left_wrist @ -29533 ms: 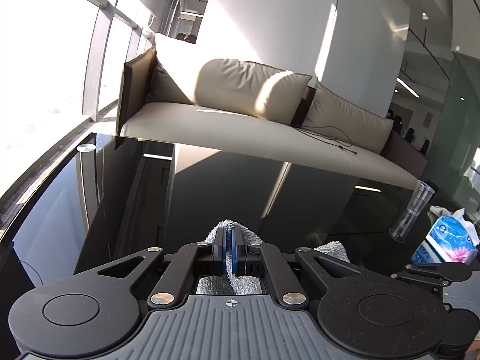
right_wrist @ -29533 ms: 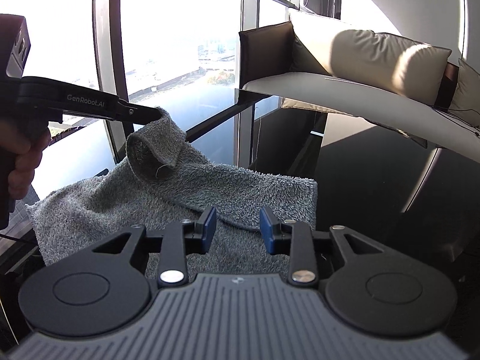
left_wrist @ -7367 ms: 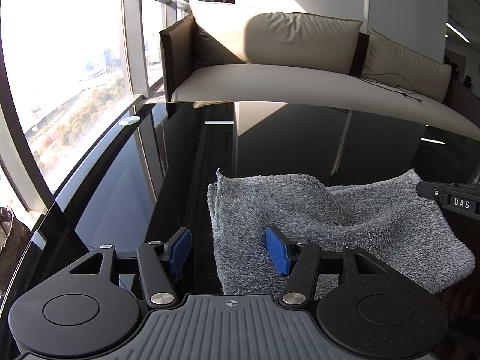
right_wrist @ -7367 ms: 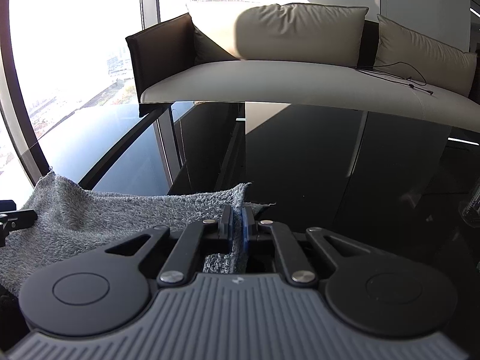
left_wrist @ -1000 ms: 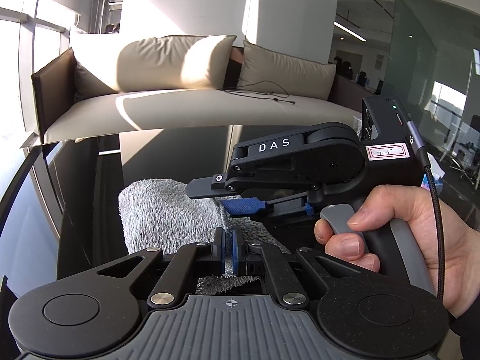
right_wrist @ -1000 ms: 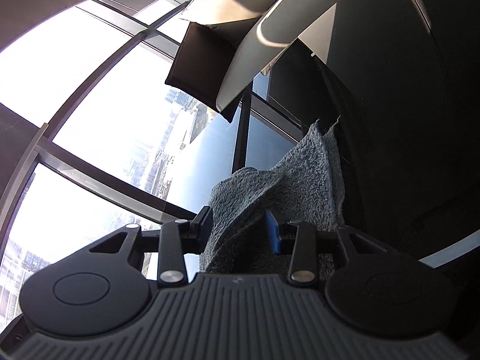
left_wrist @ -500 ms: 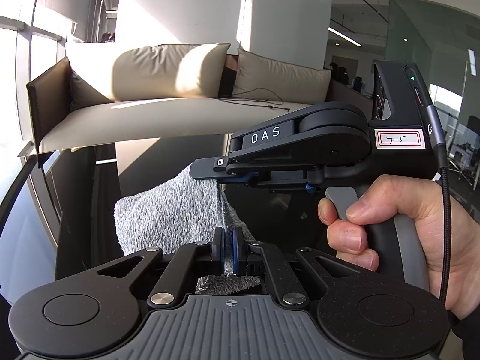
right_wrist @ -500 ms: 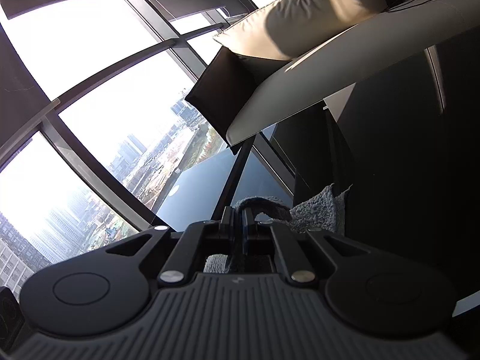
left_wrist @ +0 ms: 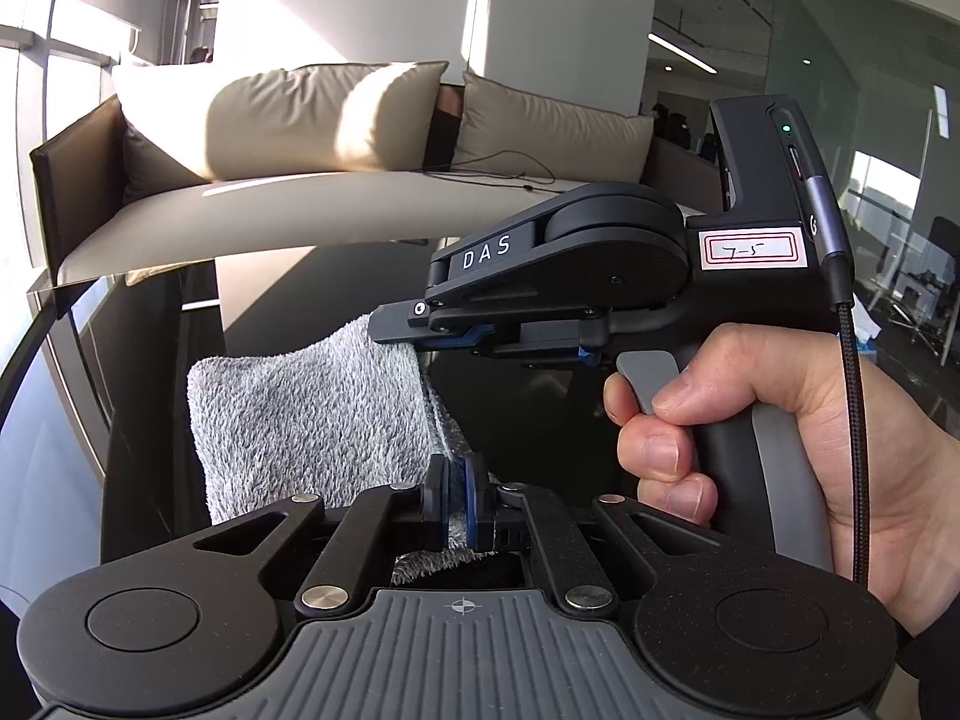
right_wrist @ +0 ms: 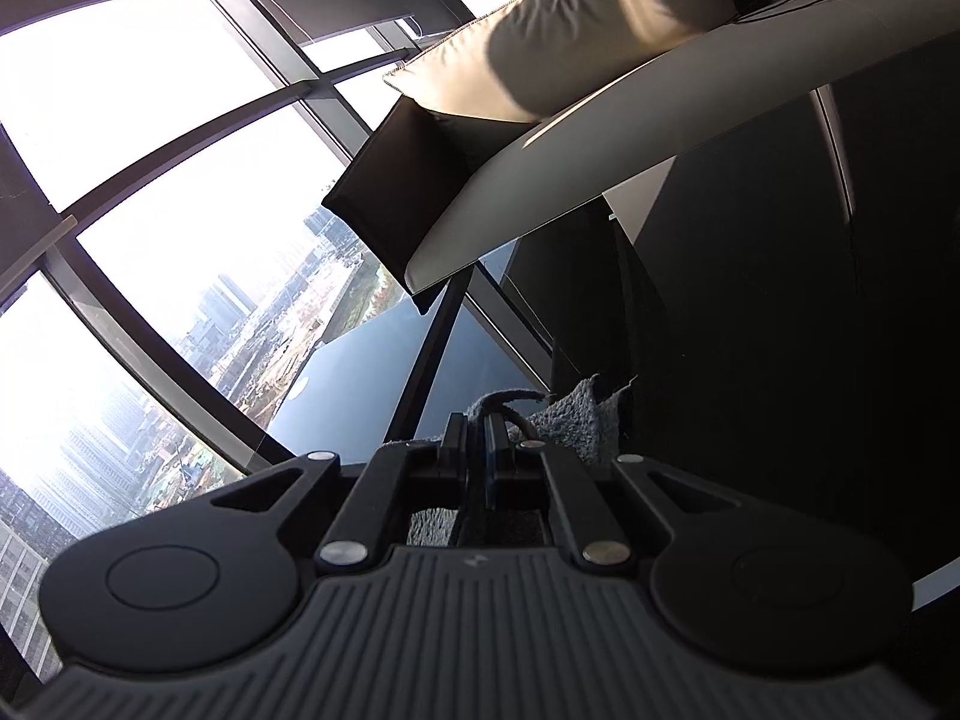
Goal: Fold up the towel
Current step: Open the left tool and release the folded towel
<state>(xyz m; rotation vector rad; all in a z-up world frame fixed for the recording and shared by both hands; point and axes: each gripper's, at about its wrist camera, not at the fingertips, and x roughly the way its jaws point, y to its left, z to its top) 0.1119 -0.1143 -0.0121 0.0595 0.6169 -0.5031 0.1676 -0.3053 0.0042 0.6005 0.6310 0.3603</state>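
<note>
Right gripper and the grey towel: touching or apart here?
Touching. The left wrist view shows the right gripper shut on the towel at its upper edge, cloth hanging from its fingertips.

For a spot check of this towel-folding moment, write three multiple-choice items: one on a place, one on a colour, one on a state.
1. Where is the right gripper relative to the towel in the left wrist view?
A. At its upper right corner
B. Under its lower left corner
C. Away from it, on the sofa

2. What colour is the towel?
A. Red
B. Grey
C. Yellow

3. How do the jaws of the left gripper stand?
A. Wide open, nothing between
B. Shut on the towel
C. Shut on a cable

Key: 1 A, its tip meets the cloth's raised upper right corner. 2 B, the pile is grey throughout. 3 B, grey cloth sits pinched between the blue pads.
</note>
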